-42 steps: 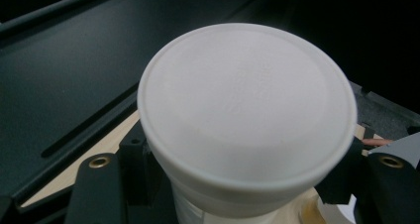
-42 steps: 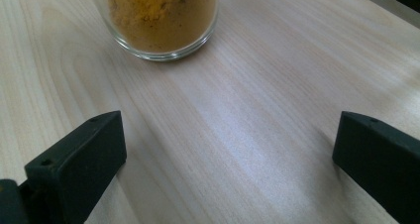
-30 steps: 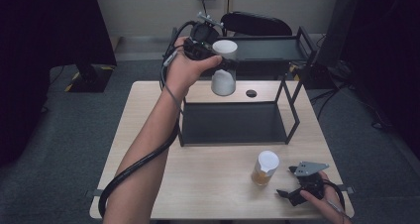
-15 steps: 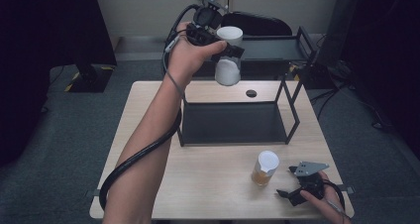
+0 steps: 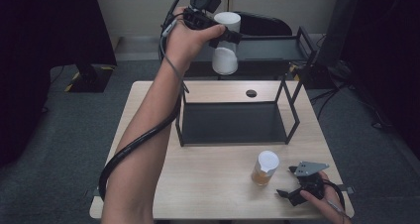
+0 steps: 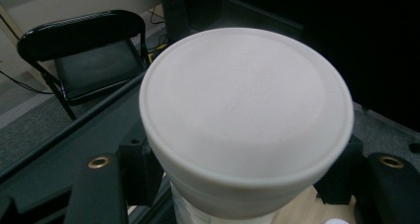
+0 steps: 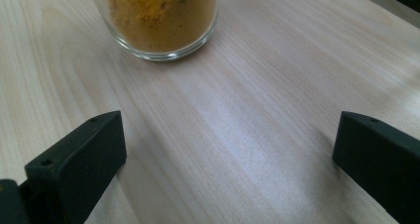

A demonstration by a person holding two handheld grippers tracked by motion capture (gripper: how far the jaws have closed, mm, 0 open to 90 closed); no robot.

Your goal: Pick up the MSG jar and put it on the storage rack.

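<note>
Left gripper (image 5: 229, 35) — raised high beyond the far edge of the table (image 5: 148, 105), above the top tier of the black wire rack (image 5: 233, 122). Its 2 jaws are pinched against the sides of a white-lidded jar (image 5: 226, 43), just under the lid; the jar hangs upright, clear of the rack, white contents filling its lower part. In the left gripper view the lid (image 6: 245, 110) sits directly ahead between the jaws, with a black folding chair (image 6: 89, 60) beyond it to the left.

Right gripper (image 5: 292, 193) — low at the near right corner of the table, jaws spread wide with nothing between them. A second jar (image 5: 265, 168), holding orange-yellow powder, stands upright just ahead and left of it, apart from both jaws.
</note>
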